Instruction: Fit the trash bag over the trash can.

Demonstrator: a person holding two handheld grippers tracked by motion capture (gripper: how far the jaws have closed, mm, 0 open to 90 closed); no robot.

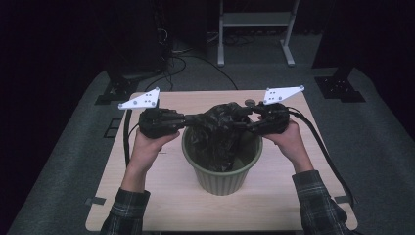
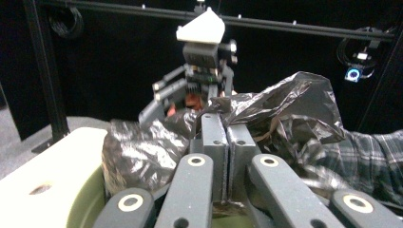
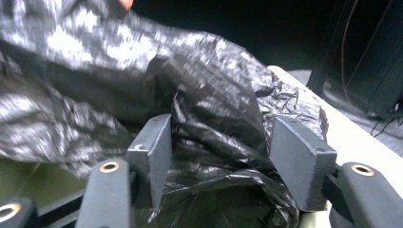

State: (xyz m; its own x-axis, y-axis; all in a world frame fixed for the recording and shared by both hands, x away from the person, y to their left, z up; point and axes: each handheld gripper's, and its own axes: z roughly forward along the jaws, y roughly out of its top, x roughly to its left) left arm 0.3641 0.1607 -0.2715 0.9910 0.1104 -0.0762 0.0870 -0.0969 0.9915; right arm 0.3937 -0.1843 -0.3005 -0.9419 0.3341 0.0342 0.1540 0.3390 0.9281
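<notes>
Black plastic bag (image 1: pixel 221 128) bunches over the green bin (image 1: pixel 222 174) at table centre. Left gripper (image 2: pixel 226 130) is clenched on its 9 o'clock edge; right gripper (image 3: pixel 218 156) gapes around film at 3 o'clock. Uneven pulling may tear it or tip the bin.

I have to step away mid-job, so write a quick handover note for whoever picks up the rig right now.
Left tool: jaws shut on a fold of the black bag.
Right tool: jaws open, with bag film bunched between them, not clamped.
Bag: crumpled, partly inside the green bin, its top bunched above the rim between the two tools. The bin stands mid-table.
Done: bag is in the bin and gripped on the left.
Left: probably close the right tool on the film, spread the mouth and fold it over the rim.
</notes>
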